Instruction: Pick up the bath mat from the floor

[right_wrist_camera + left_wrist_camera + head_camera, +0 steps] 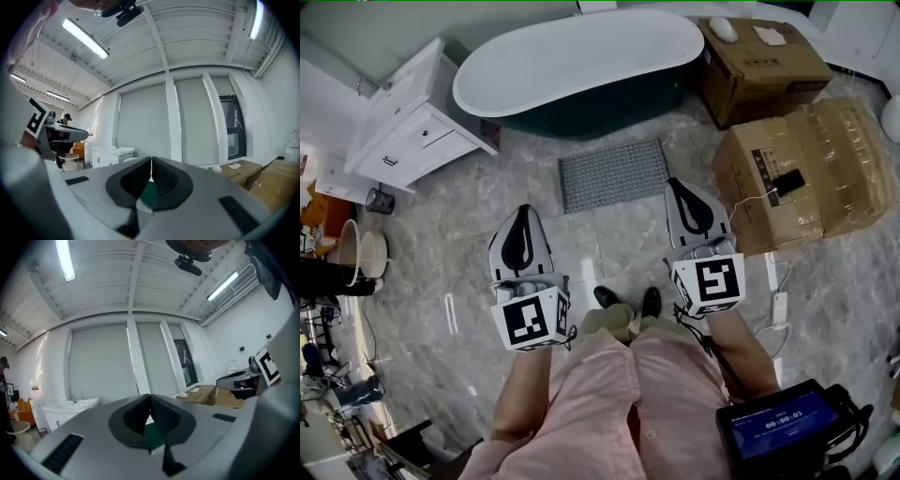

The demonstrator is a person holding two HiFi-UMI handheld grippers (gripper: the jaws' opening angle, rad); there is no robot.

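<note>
A grey textured bath mat [613,174] lies flat on the marble floor in front of the tub. My left gripper [521,217] is held above the floor, short of the mat's near left corner, jaws shut with nothing between them. My right gripper [683,190] hovers just right of the mat's near right corner, also shut and empty. In the left gripper view the left gripper [150,397] has its tips meeting, aimed level across the room. In the right gripper view the right gripper [151,161] shows the same, with a sliver of the mat [143,216] below the jaws.
A white-rimmed dark green bathtub [581,66] stands behind the mat. A white vanity [412,127] is at the left. Cardboard boxes [797,173] with a trailing cable stand at the right. The person's black shoes [628,300] are just behind the mat. Buckets [361,253] sit at far left.
</note>
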